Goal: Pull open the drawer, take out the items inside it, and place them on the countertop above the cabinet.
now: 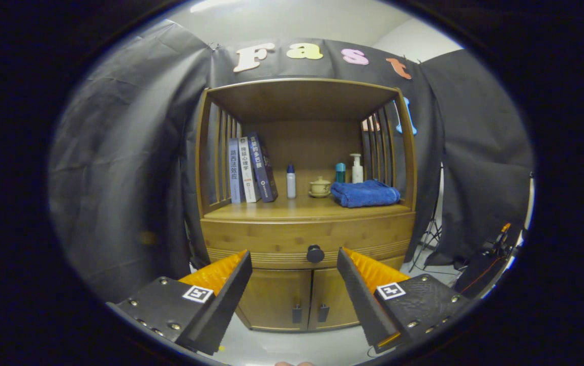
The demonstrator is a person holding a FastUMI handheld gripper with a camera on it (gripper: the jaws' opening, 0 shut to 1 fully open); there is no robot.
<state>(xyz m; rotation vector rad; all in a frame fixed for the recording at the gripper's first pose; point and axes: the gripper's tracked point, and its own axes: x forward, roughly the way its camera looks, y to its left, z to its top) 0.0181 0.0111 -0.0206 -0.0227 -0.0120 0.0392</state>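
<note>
Gripper view looks straight at a wooden cabinet [306,223], with the gripper [294,259] spread wide and holding nothing — its two fingers [220,272] stand apart on either side of the drawer's round dark knob [315,253], which sits beyond the tips, well short of any contact. The drawer [307,239] is shut, its front flush with the cabinet; its long axis runs side to side across the cabinet's width, and the front with its knob faces squarely toward the gripper. Nothing stands between the fingers and the knob.

Just above the drawer is the countertop [302,208], a shelf space under a wooden top with slatted sides. On it, from the left: three books [248,170] standing and leaning slightly, a small white bottle with a blue cap [290,181], a little lidded ceramic cup on a saucer [319,187], a teal bottle [340,173], a white pump bottle [357,169], and a folded blue towel [365,193] lying in front of those last two bottles. Bare wood shows in the middle front of the countertop.

Below the drawer are two cabinet doors [297,300], both closed, each with a small dark handle near the centre seam — the pale floor shows beneath them.
</note>
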